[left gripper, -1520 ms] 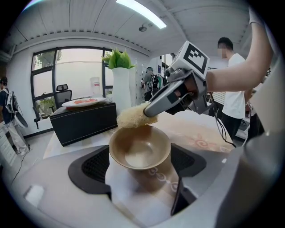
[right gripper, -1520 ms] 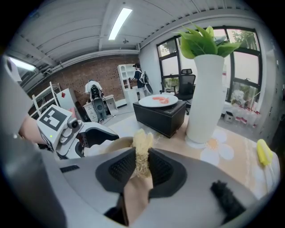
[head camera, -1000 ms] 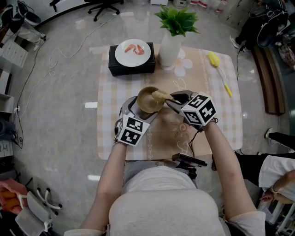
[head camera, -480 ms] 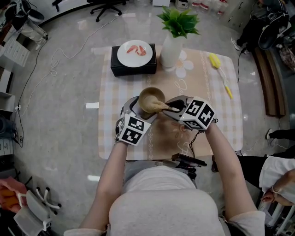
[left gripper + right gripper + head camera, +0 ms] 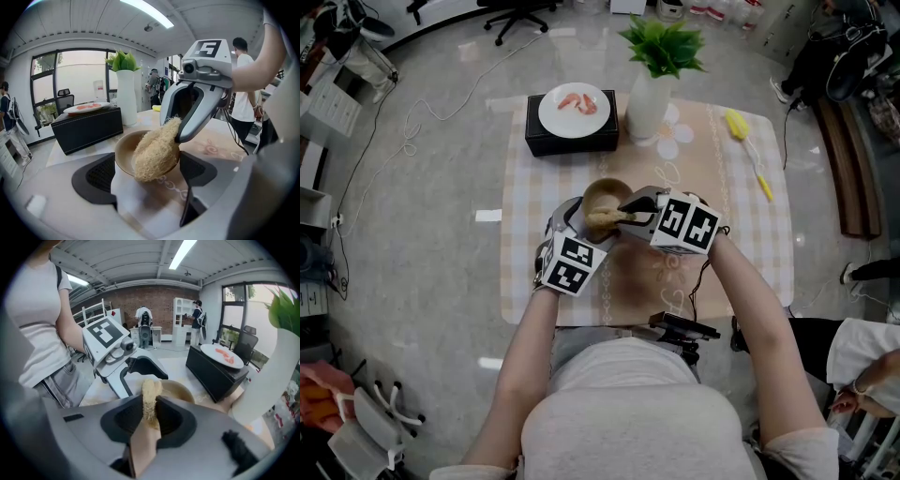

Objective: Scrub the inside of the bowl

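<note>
Loofah scrubber (image 5: 150, 399), coarse, fibrous and straw-coloured, is pinched flat between the pressed-together jaws of the right gripper (image 5: 150, 412), with its free end poking forward into the bowl (image 5: 602, 196). The bowl sits over the middle of the table (image 5: 741, 234), just left of the right gripper, so the scrubber's long axis runs right to left, from the jaws into the hollow. The left gripper (image 5: 148, 174) comes in from the near left, and its dark ribbed pads grip the bowl's round sides. The bowl looks smooth, tan and shallow, and seems tipped a little toward the scrubber. From here, any scrubbing stroke would have to sweep leftward around that curved inner wall while the left gripper steadies it. A white vase (image 5: 645, 101) stands at the table's far edge.
</note>
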`<state>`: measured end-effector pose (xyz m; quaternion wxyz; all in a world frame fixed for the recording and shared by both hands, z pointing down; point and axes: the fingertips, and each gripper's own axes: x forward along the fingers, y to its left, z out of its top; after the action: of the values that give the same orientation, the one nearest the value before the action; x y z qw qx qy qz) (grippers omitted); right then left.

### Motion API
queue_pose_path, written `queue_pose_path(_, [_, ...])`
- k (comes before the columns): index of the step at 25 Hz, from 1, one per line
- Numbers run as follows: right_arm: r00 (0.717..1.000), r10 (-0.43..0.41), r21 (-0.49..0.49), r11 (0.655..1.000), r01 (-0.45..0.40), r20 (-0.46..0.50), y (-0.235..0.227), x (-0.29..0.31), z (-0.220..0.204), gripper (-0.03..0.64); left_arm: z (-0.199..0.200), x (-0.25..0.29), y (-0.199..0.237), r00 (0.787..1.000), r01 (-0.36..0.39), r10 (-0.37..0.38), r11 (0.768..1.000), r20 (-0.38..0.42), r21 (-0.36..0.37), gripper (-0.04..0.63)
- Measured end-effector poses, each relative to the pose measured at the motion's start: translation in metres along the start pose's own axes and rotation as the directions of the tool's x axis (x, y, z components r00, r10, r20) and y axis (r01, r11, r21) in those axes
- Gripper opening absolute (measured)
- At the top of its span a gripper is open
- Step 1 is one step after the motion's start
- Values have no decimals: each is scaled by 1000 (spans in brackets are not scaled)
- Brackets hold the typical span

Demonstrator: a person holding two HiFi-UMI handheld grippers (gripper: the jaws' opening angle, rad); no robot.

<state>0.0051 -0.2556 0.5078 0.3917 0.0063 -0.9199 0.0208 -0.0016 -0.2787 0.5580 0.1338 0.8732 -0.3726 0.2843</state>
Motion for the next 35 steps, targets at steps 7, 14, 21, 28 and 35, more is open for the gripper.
queue_pose_path(7, [997,-46,6,999,46,-55,-26,7,8,86,1,0,0,1000,0,0,1000,-2,2,442])
queue_pose_path(14, [981,-33,32,999,40,-191,-54,10,7,86,0,0,-1,1000,1,-1,1000,-3,1,440])
queue_pose_path(21, [932,-27,22,999,38,-361,-72,6,-7,86,0,0,0,1000,-2,2,1000,-2,2,440])
queue_pose_path(28, [853,69,82,996,-31,-517,-68,6,-14,84,0,0,0,1000,-3,3,1000,-4,1,440])
queue_pose_path(35, [802,180,142,983,-120,-569,-48,2,-24,86,0,0,0,1000,-2,2,1000,-4,0,440])
